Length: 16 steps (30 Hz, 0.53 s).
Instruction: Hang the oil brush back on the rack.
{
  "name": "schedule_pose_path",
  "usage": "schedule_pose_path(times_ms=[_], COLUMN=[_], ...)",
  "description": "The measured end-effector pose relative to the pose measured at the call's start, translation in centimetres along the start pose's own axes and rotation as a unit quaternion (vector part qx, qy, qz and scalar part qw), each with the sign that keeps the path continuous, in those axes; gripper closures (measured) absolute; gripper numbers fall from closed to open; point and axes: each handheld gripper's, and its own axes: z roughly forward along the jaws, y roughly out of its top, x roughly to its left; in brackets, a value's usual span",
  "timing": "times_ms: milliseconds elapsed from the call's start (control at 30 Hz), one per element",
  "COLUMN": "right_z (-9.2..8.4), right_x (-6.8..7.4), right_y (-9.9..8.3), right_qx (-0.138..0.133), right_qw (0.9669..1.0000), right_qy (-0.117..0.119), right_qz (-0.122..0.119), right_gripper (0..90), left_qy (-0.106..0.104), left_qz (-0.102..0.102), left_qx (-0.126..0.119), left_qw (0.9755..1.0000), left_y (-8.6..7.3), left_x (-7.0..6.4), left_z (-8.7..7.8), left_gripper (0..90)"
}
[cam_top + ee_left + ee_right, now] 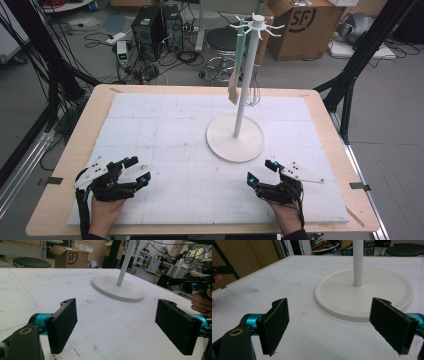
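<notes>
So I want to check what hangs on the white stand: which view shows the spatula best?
The high view: the green-handled spatula hangs whole from the stand's top hooks. Both gripper views give just the stand's pole and base.

Open hand-held gripper (116, 322) before stand base (117, 287)

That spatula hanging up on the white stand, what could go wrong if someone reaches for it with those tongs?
The spatula hangs from a small hook, so a pull might swing it off. The stand is a tall, thin pole on a round base; a sideways knock could tip it. Both tongs, left and right, are open and empty, well short of it.
</notes>
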Motion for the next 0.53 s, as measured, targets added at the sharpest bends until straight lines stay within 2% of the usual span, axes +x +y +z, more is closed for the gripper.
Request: schedule_pose_path(times_ms=[267, 533], right_z=[-0.03, -0.06], right_x=[-0.14, -0.20], right_y=[-0.04, -0.02], right_qx=[0.000, -0.004], right_qw=[1.0000, 1.0000], right_qy=[-0.005, -0.007], right_qz=[0.003, 0.001], right_gripper=[15.5, 15.4], left_qy=[-0.014, -0.014], left_qz=[-0.002, 0.002], left_qx=[-0.006, -0.002], left_qw=[0.9999, 0.9999], left_y=[0.03, 0.00], left_x=[-0.09, -0.15], left_z=[-0.03, 0.16], left_gripper=[18.6, 18.3])
